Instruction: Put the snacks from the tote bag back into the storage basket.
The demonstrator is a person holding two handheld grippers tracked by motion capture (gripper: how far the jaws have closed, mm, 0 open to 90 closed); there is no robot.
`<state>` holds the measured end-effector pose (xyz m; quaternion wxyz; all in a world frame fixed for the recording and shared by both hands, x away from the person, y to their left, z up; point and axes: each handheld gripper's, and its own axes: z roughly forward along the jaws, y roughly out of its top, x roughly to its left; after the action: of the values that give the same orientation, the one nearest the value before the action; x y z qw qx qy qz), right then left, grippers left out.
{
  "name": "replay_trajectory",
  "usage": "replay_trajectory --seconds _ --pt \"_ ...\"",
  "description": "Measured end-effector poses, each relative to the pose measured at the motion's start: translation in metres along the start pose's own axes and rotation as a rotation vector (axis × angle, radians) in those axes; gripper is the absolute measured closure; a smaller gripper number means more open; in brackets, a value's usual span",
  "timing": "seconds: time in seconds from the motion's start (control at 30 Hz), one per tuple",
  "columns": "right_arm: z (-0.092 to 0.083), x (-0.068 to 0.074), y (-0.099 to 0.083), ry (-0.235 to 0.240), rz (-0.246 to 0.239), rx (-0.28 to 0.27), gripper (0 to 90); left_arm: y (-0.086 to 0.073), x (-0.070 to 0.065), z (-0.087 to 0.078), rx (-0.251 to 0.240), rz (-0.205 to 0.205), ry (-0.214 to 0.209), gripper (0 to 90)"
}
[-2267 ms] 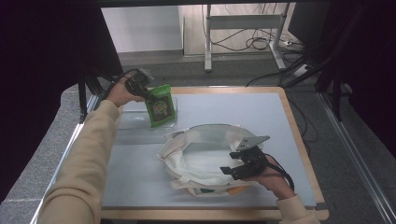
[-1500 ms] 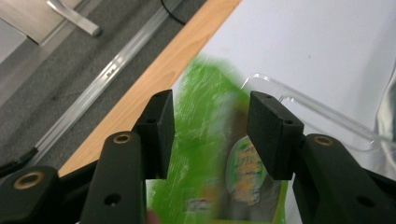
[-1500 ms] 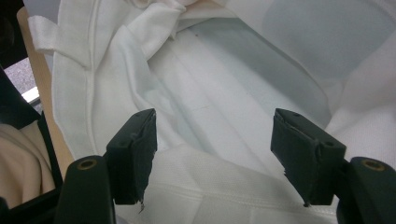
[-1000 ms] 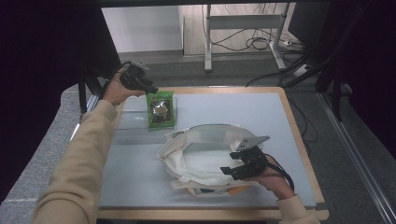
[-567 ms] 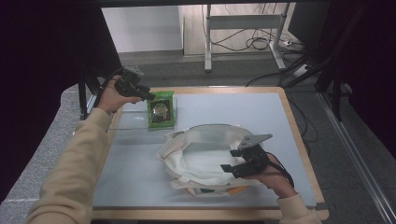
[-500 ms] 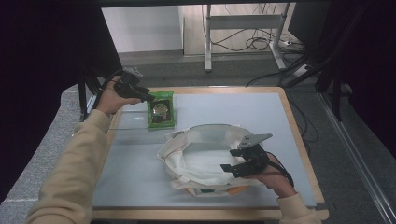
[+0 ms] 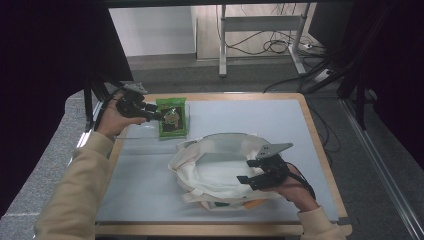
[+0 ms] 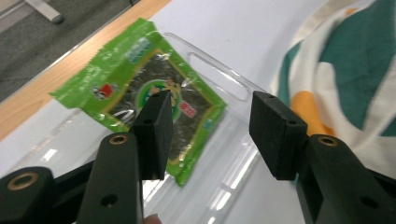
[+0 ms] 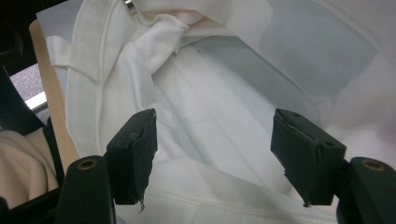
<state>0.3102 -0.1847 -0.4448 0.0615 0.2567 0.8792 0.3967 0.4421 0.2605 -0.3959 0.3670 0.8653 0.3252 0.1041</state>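
Two grippers share the work: the left gripper, jaws apart and empty, has been opening beside the green seaweed snack packet near the table's far-left corner. The right gripper, jaws spread and holding nothing, rests at the white tote bag's mouth. Judged next: close on the packet's edge and carry it to the bag.

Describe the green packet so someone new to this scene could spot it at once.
Start at the table's far left corner, beside the left gripper. The green packet lies flat there on a clear plastic tray. It is the one bright green thing, apart from the white cloth bag.
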Motion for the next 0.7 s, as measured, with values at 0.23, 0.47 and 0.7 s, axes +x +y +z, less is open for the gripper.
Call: replay_trajectory --seconds 0.23,0.47,0.7 --pt "-0.002 0.001 -0.001 -0.011 0.007 -0.002 31.5 -0.009 -0.024 -0.005 -0.005 0.021 -0.021 48.5" --pt "-0.002 0.001 -0.001 -0.013 0.002 0.003 31.5 -0.023 -0.043 -0.007 -0.011 0.020 -0.034 47.9" --pt "-0.004 0.001 -0.001 -0.018 0.002 0.000 31.5 -0.042 -0.056 -0.005 -0.014 0.002 -0.022 47.1"
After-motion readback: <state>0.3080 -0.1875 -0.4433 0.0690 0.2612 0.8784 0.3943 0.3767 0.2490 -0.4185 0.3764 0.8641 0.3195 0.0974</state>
